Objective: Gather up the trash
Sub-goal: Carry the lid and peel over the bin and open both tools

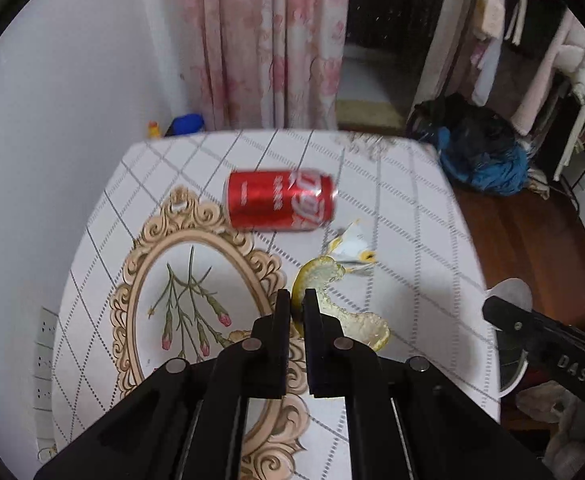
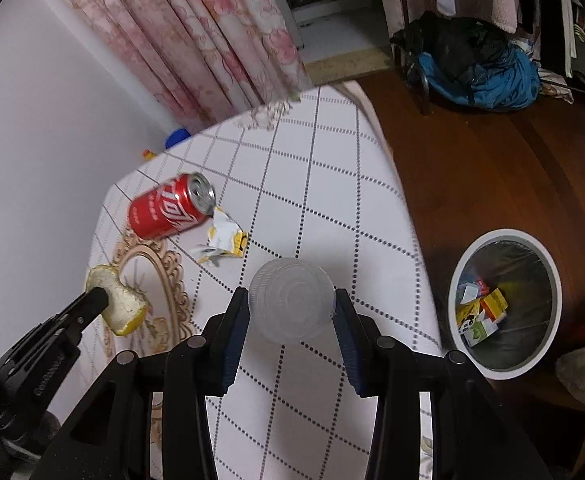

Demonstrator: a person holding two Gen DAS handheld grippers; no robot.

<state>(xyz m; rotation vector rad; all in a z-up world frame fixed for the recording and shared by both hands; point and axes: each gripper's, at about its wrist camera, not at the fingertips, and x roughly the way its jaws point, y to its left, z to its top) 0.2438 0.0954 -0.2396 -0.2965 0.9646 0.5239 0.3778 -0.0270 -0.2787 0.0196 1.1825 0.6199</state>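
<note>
Checked cloth is covering the table (image 2: 324, 208), with a wooden floor showing beyond its edge. Left gripper (image 1: 297, 300) is pinching a yellow citrus peel (image 1: 332, 280) between nearly closed fingers, the peel curling out to their right. Past those fingertips a red can (image 1: 280, 200) is lying on its side, a torn wrapper (image 1: 352, 244) just beside it. Right gripper (image 2: 292, 300) is clamping a clear plastic cup (image 2: 292, 300) between its pads, and a white bin (image 2: 506, 304) is sitting on the floor to the right of them
</note>
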